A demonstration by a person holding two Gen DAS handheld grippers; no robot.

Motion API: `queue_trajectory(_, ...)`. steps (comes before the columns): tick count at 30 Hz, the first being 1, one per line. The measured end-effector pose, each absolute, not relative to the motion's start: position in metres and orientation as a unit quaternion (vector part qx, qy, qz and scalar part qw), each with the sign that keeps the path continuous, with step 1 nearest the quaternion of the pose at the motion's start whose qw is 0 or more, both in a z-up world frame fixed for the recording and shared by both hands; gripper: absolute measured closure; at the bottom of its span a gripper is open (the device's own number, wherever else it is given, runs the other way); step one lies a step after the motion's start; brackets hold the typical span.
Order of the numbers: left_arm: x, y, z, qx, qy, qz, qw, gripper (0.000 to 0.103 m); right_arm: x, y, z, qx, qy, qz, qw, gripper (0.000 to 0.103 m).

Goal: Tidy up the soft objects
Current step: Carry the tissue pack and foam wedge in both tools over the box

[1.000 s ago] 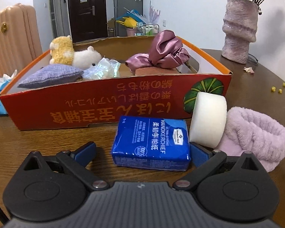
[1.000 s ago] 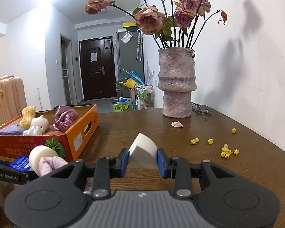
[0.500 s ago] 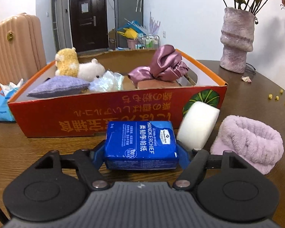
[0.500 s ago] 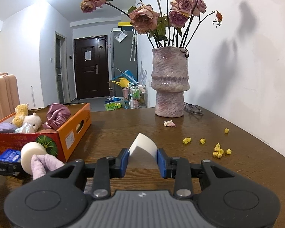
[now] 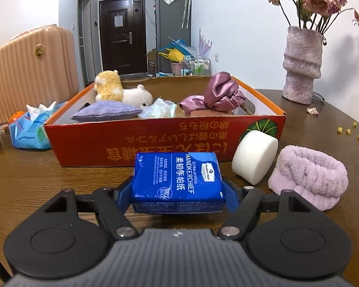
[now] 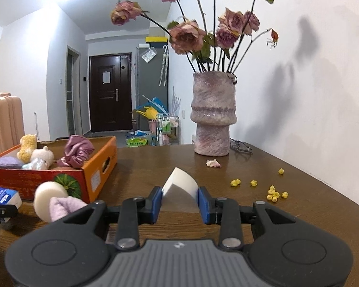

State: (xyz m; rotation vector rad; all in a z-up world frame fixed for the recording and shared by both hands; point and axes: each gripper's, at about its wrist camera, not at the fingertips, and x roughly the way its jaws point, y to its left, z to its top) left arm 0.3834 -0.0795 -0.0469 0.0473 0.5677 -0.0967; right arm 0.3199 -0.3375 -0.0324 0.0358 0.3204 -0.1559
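Dark wood grain runs across the round table point(image 5: 36, 181), which stands in a white-walled room with a brown door point(image 5: 122, 35) at the far end and a pink suitcase point(image 5: 28, 71) to the left. On the table sits an orange cardboard box point(image 5: 155, 141) holding a yellow plush toy point(image 5: 107, 86), a white plush toy point(image 5: 136, 95), a purple cushion point(image 5: 105, 112), a crinkled clear bag point(image 5: 159, 107) and a mauve satin cloth point(image 5: 215, 95). The left gripper point(image 5: 178, 191) has its blue pads pressed against both ends of a blue tissue pack point(image 5: 177, 177), which it holds in front of the box's near wall, with the jaws about half spread. Just right of the pack, a white foam cylinder point(image 5: 255, 157) leans against the box corner, and a fluffy lilac band point(image 5: 308, 179) lies touching it on the table. The right gripper point(image 6: 179, 202) is closed on a white wedge-shaped sponge point(image 6: 179, 191), held over the open tabletop to the right of the box. Beyond it stand a mottled pink vase point(image 6: 213, 119) of dried roses point(image 6: 191, 35), a fallen petal point(image 6: 213, 163) and scattered yellow crumbs point(image 6: 272, 191). A crumpled blue bag point(image 5: 28, 131) lies left of the box.
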Motion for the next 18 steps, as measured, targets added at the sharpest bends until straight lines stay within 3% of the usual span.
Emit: queue_trajectory(18, 0.351, -0.044, -0.023, -0.020, 0.231, -0.021, 0.972, 0.029, 0.305, -0.256, -0.027, 0.014, 0.128, -0.047, 0.991, 0.071)
